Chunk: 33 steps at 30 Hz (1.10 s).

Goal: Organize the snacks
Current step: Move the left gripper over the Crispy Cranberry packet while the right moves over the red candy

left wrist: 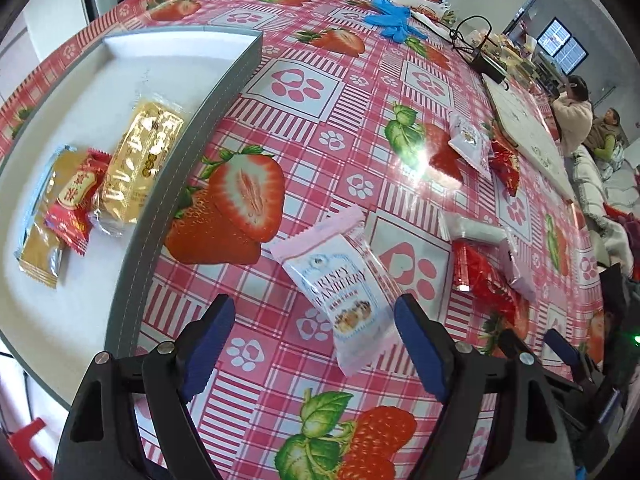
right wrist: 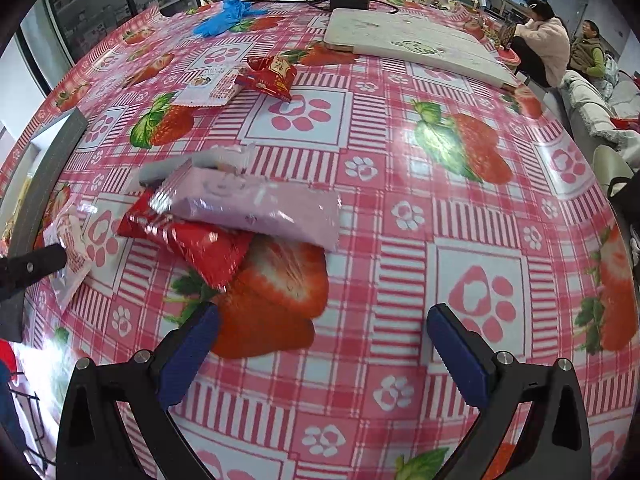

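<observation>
My left gripper (left wrist: 316, 344) hovers open over the strawberry tablecloth. A pink-and-white cranberry snack packet (left wrist: 340, 292) lies flat with its near end between the fingers, close to the right pad and not pinched. To the left, a grey-rimmed white tray (left wrist: 224, 92) holds a gold packet (left wrist: 140, 160), a red packet (left wrist: 76, 204) and a brown packet (left wrist: 40, 248). My right gripper (right wrist: 324, 344) is open over bare cloth. Ahead of it and to the left, a pale pink packet (right wrist: 260, 208) rests on a red packet (right wrist: 192, 240), with a white one (right wrist: 208, 160) behind.
Farther back lie a white-pink packet (right wrist: 212, 84) and a red packet (right wrist: 272, 74). Blue gloves (right wrist: 224, 16), a white board (right wrist: 400, 36) and a black adapter with cable (right wrist: 348, 0) sit at the far end. Two people (right wrist: 548, 40) sit beyond the table's right edge.
</observation>
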Each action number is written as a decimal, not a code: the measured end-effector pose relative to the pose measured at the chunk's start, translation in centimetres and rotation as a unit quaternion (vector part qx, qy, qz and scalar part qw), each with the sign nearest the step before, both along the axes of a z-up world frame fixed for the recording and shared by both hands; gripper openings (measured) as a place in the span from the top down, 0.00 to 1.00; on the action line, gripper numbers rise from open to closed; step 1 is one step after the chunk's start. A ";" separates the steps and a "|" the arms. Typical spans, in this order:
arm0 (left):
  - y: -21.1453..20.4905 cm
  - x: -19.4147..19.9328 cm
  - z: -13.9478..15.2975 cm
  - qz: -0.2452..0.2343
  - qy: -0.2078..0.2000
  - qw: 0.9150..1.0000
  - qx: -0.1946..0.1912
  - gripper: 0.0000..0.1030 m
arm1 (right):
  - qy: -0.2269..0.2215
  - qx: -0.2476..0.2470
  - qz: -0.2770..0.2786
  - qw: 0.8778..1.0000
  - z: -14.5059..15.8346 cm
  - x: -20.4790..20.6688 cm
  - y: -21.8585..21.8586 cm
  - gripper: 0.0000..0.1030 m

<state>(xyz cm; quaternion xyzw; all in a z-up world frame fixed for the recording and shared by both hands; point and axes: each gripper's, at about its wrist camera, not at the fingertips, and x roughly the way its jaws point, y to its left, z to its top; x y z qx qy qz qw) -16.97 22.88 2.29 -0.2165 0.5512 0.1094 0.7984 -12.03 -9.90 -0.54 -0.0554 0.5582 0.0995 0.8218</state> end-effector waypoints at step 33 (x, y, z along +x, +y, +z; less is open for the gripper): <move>-0.9 0.1 -0.3 -0.087 -0.037 0.994 0.057 0.12 | 0.033 0.138 -0.143 0.979 1.3 5.8 -4.1 0.00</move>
